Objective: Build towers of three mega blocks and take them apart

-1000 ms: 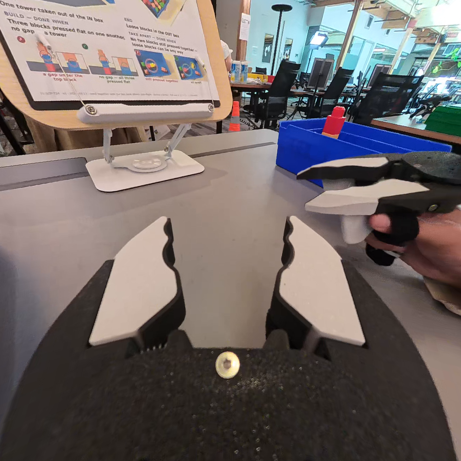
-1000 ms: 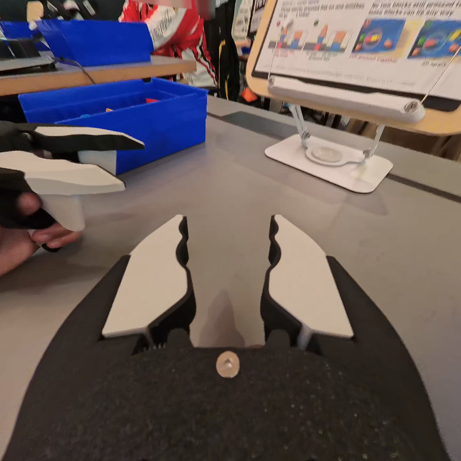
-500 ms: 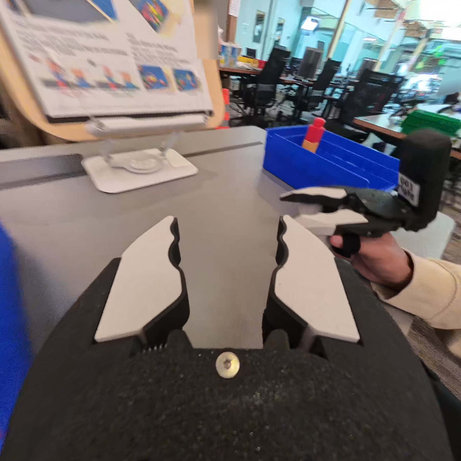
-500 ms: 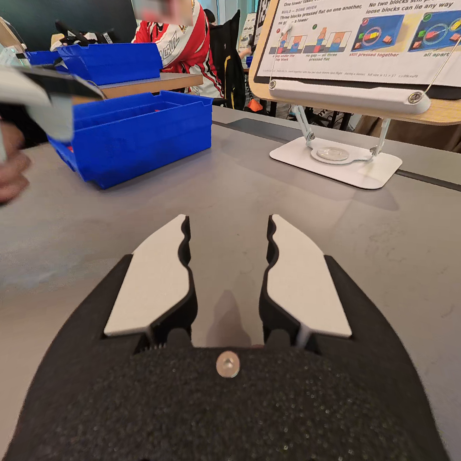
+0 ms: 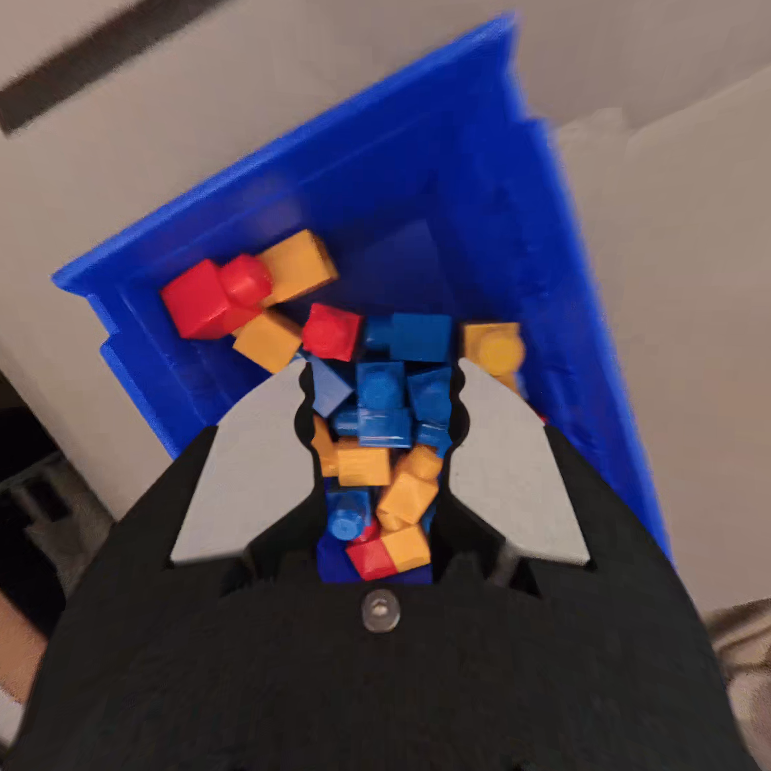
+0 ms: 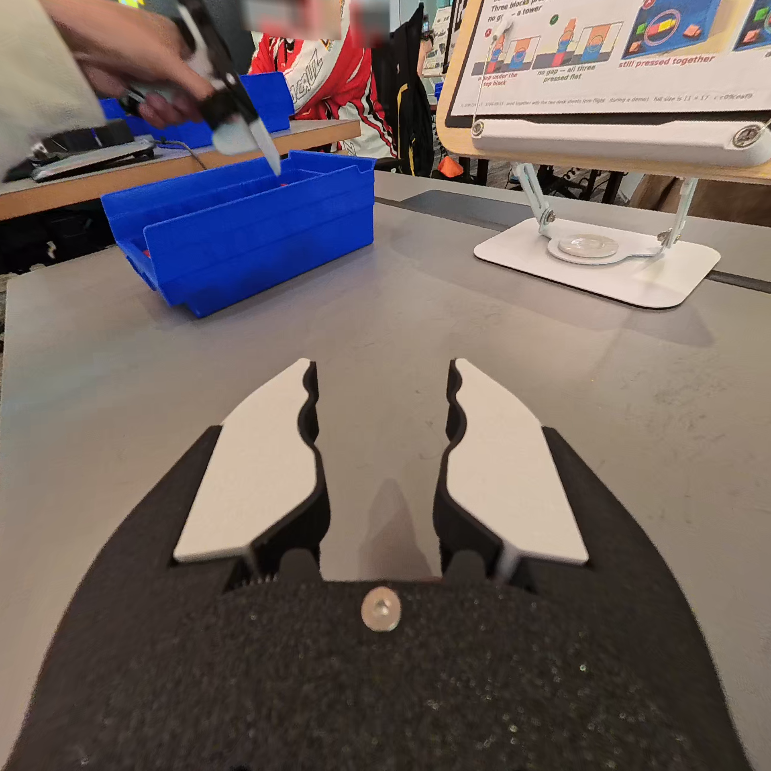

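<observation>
In the left wrist view my left gripper [image 5: 381, 363] points down into a blue bin [image 5: 542, 250]. The bin holds several loose mega blocks: red [image 5: 196, 304], orange [image 5: 298, 260] and blue [image 5: 421, 342]. The jaws are open and a blue block with its stud up [image 5: 380, 386] lies below, between the fingertips; the pads do not press on it. The picture is blurred by motion. In the right wrist view my right gripper [image 6: 381, 363] is open and empty, low over the grey table [image 6: 417, 325]. The same bin [image 6: 258, 238] stands at the left there, with the left gripper's finger [image 6: 267, 154] dipping over it.
A white stand [image 6: 596, 258] carrying an instruction sheet on a wooden board [image 6: 626, 62] stands at the table's back right. Another desk with more blue bins [image 6: 267, 100] and a person in a red and white jersey [image 6: 329, 83] are behind the table.
My left gripper has swung from the table's middle to above the blue bin and tilted down into it, its jaws narrowing but still open. The right gripper has hardly moved.
</observation>
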Available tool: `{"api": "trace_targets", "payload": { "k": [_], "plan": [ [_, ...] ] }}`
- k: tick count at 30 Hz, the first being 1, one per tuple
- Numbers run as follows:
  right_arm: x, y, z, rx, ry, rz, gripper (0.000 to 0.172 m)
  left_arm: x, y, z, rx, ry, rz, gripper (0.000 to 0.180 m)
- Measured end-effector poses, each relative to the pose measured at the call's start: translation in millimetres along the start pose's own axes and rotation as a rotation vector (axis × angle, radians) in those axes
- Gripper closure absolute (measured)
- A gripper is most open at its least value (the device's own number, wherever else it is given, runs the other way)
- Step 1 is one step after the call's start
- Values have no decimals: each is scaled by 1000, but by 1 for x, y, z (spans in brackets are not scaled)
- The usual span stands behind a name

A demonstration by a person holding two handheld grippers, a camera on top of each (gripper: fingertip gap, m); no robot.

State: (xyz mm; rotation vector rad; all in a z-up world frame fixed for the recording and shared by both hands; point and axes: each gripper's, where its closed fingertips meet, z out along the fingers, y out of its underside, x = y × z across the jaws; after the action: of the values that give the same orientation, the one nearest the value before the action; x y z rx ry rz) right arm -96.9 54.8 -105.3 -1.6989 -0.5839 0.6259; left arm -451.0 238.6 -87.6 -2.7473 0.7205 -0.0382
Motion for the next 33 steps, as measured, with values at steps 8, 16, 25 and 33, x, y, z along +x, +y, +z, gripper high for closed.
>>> {"api": "trace_targets", "payload": {
  "k": [8,16,25,33],
  "plan": [
    [1,0,-2,7,-13,18,112,-33,6,51,-183,51,5,124],
    [0,1,-1,-3,-21,25,113,-31,19,68,-265,92,74,128],
    [0,1,0,-10,-28,27,114,-21,27,77,-306,207,58,146],
    [-1,1,0,-10,-32,27,115,-29,23,42,-249,155,113,146]
  ]
}}
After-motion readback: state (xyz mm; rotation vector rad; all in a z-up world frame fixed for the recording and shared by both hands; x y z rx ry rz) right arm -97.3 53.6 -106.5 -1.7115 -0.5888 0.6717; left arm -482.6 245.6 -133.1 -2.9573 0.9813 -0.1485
